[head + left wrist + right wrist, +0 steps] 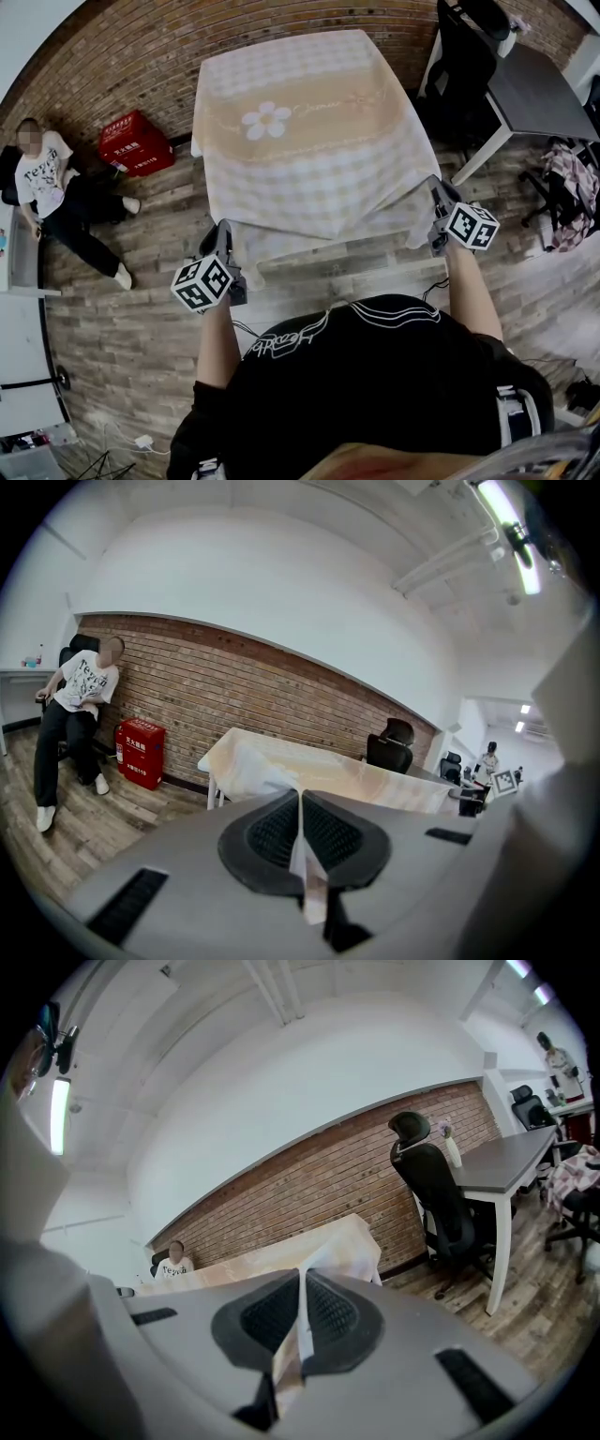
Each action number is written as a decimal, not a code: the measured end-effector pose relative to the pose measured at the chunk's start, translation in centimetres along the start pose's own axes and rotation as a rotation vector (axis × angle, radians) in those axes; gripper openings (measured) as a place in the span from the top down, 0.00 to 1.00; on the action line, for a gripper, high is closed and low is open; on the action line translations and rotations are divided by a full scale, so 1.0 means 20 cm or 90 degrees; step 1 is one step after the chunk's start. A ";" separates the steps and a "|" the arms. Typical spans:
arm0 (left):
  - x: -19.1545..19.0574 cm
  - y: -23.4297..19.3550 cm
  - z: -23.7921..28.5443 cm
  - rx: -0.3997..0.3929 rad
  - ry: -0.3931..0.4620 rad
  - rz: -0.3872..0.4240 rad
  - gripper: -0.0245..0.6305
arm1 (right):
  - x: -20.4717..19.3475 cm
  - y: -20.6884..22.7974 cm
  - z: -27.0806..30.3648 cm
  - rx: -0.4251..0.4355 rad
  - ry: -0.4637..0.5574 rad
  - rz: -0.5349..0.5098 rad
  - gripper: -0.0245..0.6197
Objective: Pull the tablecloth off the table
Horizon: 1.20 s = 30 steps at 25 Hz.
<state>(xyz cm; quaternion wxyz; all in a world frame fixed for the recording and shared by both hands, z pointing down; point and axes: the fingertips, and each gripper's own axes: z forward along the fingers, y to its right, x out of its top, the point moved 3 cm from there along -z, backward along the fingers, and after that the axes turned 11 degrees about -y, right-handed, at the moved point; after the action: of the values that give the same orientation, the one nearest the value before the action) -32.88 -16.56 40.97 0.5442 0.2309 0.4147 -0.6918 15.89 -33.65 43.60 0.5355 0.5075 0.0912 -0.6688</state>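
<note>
Nearest, at the left gripper [301, 803]: closed flat on a thin fold of the pale beige-and-white checked tablecloth [309, 141], pinched between black ribbed pads [267, 834]. Likewise at the right gripper [303, 1283]: clamped tight on the opposite near corner of the same cloth. In the head view, one tool at each near corner, with both corners drawn outward and the front hem hanging between them.

Just beyond, spread over the whole top of a small square table [212, 794], with only a white leg showing under the drape. Across the middle of the cloth, a plain tan band with a white daisy motif [266, 120].

Underneath and all around, grey-brown wood-plank floor [141, 328].

Farther off, red brick wall [234, 696] along the far side, with white plaster above. Against the brick on the left, a red box with white print [136, 142]. Left of it, a seated person in a white printed T-shirt and dark trousers [56, 202], legs stretched out. On the right, a black high-backed office chair [464, 56] pushed up to a dark grey desk on white legs [530, 94]. Overhead, bright strip lights [506, 527].
</note>
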 end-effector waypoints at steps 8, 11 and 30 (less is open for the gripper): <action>-0.02 -0.05 -0.07 -0.007 -0.007 -0.004 0.95 | -0.04 -0.06 -0.06 -0.016 -0.003 0.004 0.96; -0.06 -0.08 -0.12 -0.007 -0.008 -0.009 0.95 | -0.08 -0.10 -0.11 -0.019 -0.003 0.005 0.96; -0.24 -0.18 -0.36 -0.008 -0.029 0.000 0.95 | -0.35 -0.26 -0.31 -0.034 0.016 0.040 0.96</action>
<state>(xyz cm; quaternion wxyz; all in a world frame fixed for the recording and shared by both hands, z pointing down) -35.80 -7.72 41.99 0.5551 0.2116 0.4063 -0.6943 14.67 -23.05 43.99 0.5684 0.5036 0.0999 -0.6429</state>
